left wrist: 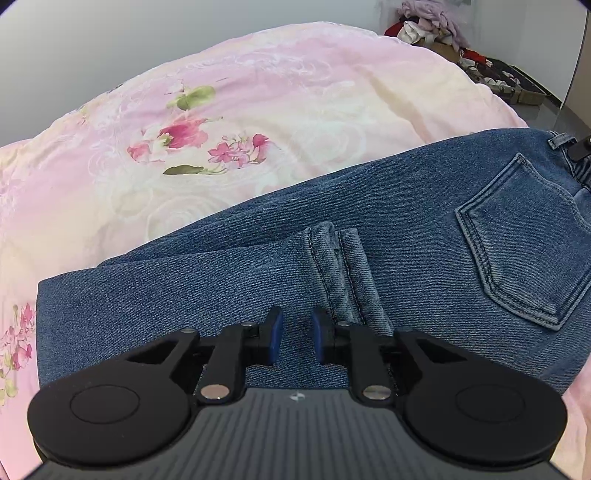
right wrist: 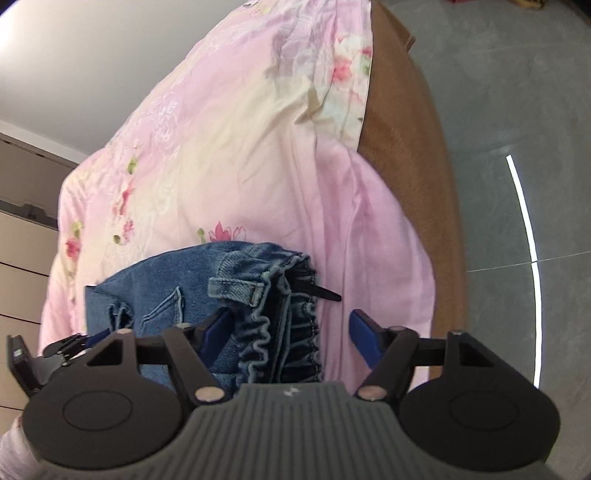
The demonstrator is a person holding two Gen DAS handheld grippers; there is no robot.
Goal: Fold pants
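Observation:
Blue denim pants (left wrist: pixel 369 229) lie folded on a pink floral quilt (left wrist: pixel 221 122). The leg hems (left wrist: pixel 340 269) lie doubled back over the seat, beside a back pocket (left wrist: pixel 524 251). My left gripper (left wrist: pixel 297 338) hovers over the hems with its blue pads a small gap apart and nothing between them. In the right wrist view the pants (right wrist: pixel 177 291) show their elastic waistband (right wrist: pixel 284 332). My right gripper (right wrist: pixel 291 332) is wide open around the waistband, with the left pad over the denim and the right pad over the quilt (right wrist: pixel 229 147).
A heap of clothes (left wrist: pixel 436 22) and a box of items (left wrist: pixel 509 81) sit on the floor beyond the bed. The brown bed edge (right wrist: pixel 417 147) and grey floor (right wrist: pixel 498 92) lie right of the quilt. Drawers (right wrist: pixel 22 240) stand at left.

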